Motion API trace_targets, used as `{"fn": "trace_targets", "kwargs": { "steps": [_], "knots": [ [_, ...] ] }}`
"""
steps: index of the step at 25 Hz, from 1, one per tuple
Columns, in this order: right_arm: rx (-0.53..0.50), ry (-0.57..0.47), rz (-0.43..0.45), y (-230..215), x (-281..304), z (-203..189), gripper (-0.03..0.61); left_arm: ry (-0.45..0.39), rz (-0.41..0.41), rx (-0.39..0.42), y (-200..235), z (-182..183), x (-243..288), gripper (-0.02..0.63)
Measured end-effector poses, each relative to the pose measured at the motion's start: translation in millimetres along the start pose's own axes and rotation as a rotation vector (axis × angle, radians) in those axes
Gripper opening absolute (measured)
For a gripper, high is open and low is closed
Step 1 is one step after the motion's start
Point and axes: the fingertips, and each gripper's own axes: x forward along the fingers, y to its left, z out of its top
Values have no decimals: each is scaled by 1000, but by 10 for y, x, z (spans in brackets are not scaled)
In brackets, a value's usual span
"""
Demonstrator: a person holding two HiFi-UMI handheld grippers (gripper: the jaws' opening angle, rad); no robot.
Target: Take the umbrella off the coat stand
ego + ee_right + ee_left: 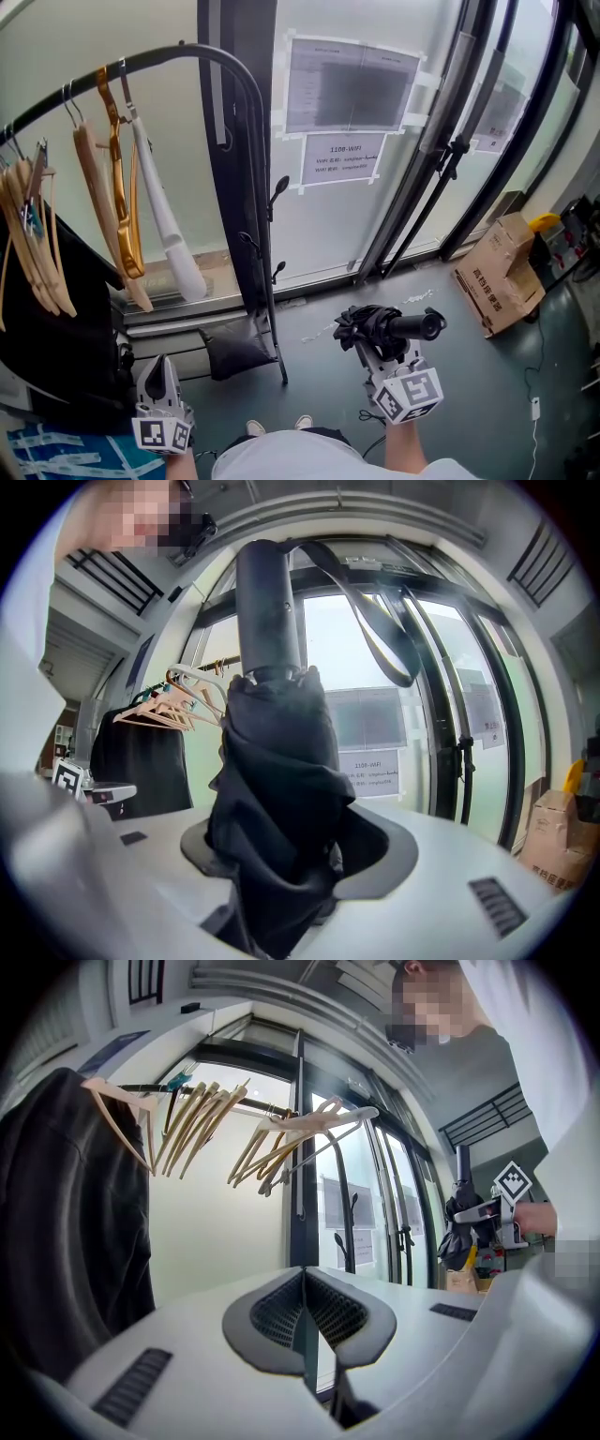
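Head cam looks steeply down over floor (pixel 459 375), coat stand (pixel 169 54) ahead-left. Left gripper cam sits low, aimed level at hangers (pixel 197 1119), glass door (pixel 361 1185) beyond. Right gripper cam super close behind umbrella (pixel 277 789), facing same door. All three share taped wifi notice (pixel 342 157).

The folded black umbrella (pixel 386 327) is held level, apart from the black arched coat stand (pixel 150 61).
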Motion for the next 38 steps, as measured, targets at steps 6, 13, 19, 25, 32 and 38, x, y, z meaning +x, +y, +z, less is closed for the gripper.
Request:
{"fn": "trace_targets", "kwargs": {
  "steps": [6,13,19,25,32,38],
  "knots": [
    [1,3,2,64,29,13,253,-1,-15,-1,9,9,12,28],
    [4,18,7,155,24,-19,252,9,-14,-10,79,-25,-52,28],
    [14,13,13,251,14,-6,252,15,-21,-13,124,-51,-121,28],
    [54,-1,21,342,-33,-13,250,16,-12,-16,207,-63,-227,28],
    [18,-6,36,472,-3,58,249,17,-5,-25,266,-89,-318,28],
    [10,-9,31,515,-2,74,249,19,-4,-25,324,-106,-363,28]
  ]
}}
